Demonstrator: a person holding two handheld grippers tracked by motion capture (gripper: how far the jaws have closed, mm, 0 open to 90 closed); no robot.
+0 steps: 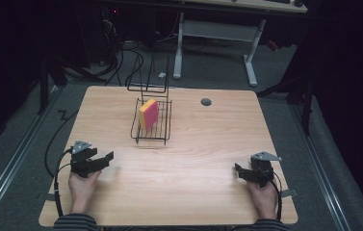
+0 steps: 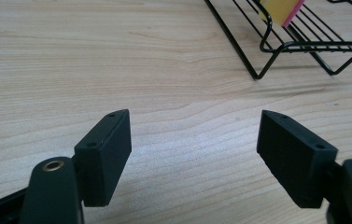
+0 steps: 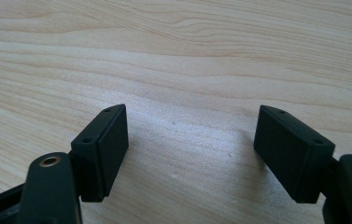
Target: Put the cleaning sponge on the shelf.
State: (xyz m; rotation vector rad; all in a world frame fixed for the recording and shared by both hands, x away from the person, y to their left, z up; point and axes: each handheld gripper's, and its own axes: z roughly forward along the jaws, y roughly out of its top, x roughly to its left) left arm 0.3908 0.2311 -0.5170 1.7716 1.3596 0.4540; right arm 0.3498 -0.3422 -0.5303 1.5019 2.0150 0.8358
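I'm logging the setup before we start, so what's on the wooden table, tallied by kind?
Black wire rack: 1
Yellow and pink sponge, standing on edge in the rack: 1
Handheld grippers: 2, the left gripper and the right gripper, both open with nothing between the jaws
Total: 4

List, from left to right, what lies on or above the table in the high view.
left gripper → wire rack holding a yellow and pink sponge → round grommet hole → right gripper
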